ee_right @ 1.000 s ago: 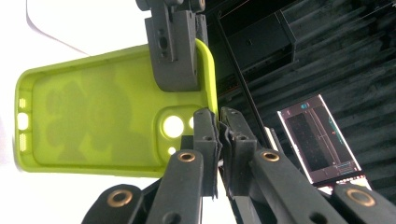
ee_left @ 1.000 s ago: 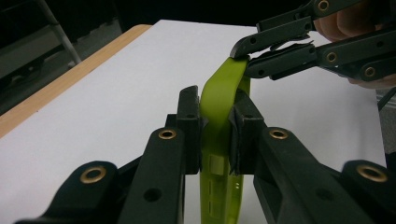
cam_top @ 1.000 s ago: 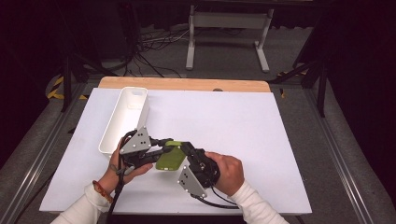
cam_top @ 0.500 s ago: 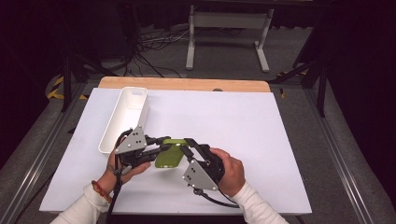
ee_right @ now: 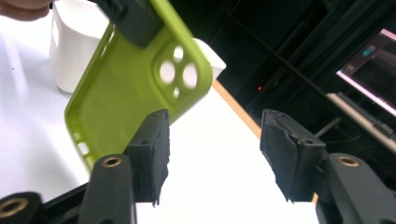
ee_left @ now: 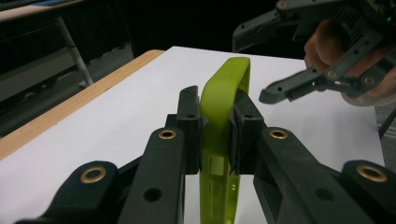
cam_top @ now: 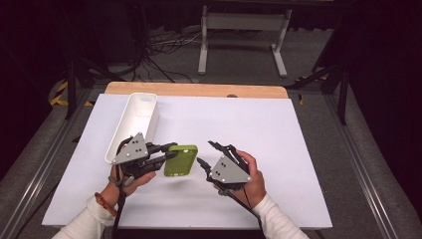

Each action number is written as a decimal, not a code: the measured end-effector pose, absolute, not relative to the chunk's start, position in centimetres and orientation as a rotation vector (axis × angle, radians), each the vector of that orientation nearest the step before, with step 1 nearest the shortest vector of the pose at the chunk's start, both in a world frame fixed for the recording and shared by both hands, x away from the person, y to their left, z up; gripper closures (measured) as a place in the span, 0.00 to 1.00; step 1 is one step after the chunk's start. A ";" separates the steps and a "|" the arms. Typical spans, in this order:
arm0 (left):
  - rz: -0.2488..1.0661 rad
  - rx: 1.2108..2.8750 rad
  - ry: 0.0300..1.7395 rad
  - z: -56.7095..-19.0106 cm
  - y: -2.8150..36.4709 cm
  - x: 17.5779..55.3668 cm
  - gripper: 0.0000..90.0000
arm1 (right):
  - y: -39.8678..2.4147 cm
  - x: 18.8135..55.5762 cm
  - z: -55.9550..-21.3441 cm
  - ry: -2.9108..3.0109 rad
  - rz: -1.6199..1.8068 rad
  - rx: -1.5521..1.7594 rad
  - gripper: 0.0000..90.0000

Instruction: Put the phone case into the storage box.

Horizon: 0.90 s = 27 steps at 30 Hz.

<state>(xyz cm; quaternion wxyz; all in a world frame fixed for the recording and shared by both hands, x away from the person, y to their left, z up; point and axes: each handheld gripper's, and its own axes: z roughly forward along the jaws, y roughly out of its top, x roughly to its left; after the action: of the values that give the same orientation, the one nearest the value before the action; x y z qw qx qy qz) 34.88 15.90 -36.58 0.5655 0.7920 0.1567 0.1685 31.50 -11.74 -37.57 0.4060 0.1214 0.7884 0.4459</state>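
A lime-green phone case (cam_top: 181,160) hangs just above the white table, held by its left edge. My left gripper (cam_top: 166,152) is shut on it; in the left gripper view the case (ee_left: 219,126) stands edge-on between the two pads. My right gripper (cam_top: 208,155) is open a short way to the right of the case, apart from it. The right gripper view shows the case (ee_right: 135,88) with its camera cut-out ahead of the open jaws, and nothing between them.
A long white tray (cam_top: 133,124) stands at the left of the white table (cam_top: 278,129), just behind my left hand. A wooden strip (cam_top: 199,89) runs along the far edge. Beyond it are a stand and cables on the floor.
My right gripper has let go of the case, opened and drawn back to the right. The left gripper keeps its hold on the case and has shifted slightly left.
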 end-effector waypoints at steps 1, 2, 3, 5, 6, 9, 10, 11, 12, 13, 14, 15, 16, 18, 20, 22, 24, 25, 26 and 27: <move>0.397 1.858 0.372 -36.6 16.0 34.9 0.86 | -11.8 31.5 -37.7 1.997 1.125 0.315 0.44; 0.393 1.853 0.380 -36.6 16.1 34.8 0.86 | -11.9 31.6 -37.9 2.005 1.122 0.322 0.43; 0.397 1.851 0.376 -36.5 16.2 34.9 0.86 | -12.0 31.6 -38.1 2.011 1.122 0.327 0.41; 0.401 1.839 0.378 -36.5 16.3 34.9 0.86 | -12.3 31.6 -38.4 2.015 1.130 0.342 0.38; 0.398 1.838 0.379 -36.4 16.4 34.8 0.86 | -12.4 31.6 -38.5 2.018 1.128 0.348 0.35; 0.401 1.838 0.371 -36.3 16.7 34.8 0.86 | -12.6 31.6 -38.6 2.013 1.122 0.366 0.33; 0.395 1.834 0.374 -36.2 16.8 34.8 0.86 | -13.2 31.7 -38.8 2.013 1.150 0.404 0.30; 0.395 1.834 0.374 -36.2 16.8 34.8 0.86 | -13.2 31.7 -38.8 2.013 1.150 0.404 0.30; 0.402 1.832 0.368 -36.2 16.9 34.8 0.86 | -13.3 31.8 -38.8 2.015 1.153 0.413 0.29; 0.405 1.823 0.374 -36.2 17.0 34.8 0.86 | -13.5 31.9 -38.9 2.018 1.150 0.427 0.28; 0.410 1.819 0.375 -36.1 17.1 34.8 0.86 | -13.7 31.9 -38.9 2.025 1.153 0.436 0.28; 0.406 1.813 0.378 -36.1 17.3 34.8 0.86 | -13.9 32.0 -39.0 2.032 1.161 0.440 0.28; 0.408 1.813 0.380 -36.1 17.4 34.8 0.86 | -14.1 32.0 -39.0 2.034 1.170 0.445 0.28; 0.412 1.807 0.382 -36.0 17.8 34.8 0.86 | -14.5 32.0 -39.1 2.032 1.172 0.457 0.28; 0.417 1.798 0.380 -35.9 18.1 34.8 0.86 | -15.0 32.0 -39.2 2.032 1.167 0.470 0.26; 0.422 1.790 0.386 -35.8 18.3 34.8 0.86 | -15.3 32.0 -39.3 2.031 1.165 0.478 0.26; 0.428 1.786 0.387 -35.8 18.5 34.8 0.86 | -15.7 31.9 -39.5 2.030 1.156 0.494 0.25; 0.431 1.783 0.390 -35.8 18.6 34.7 0.86 | -15.9 31.9 -39.5 2.029 1.154 0.498 0.24; 0.425 1.784 0.392 -35.7 18.7 34.7 0.86 | -16.0 31.9 -39.6 2.029 1.153 0.501 0.24; 0.432 1.786 0.387 -35.7 18.8 34.8 0.86 | -16.2 31.8 -39.6 2.029 1.151 0.506 0.24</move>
<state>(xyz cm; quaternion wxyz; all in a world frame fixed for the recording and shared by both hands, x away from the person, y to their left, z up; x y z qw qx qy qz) 34.75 18.75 -35.66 0.5908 0.7674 0.1661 0.1854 31.82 -16.21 -39.63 0.3685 0.1970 0.7901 0.4484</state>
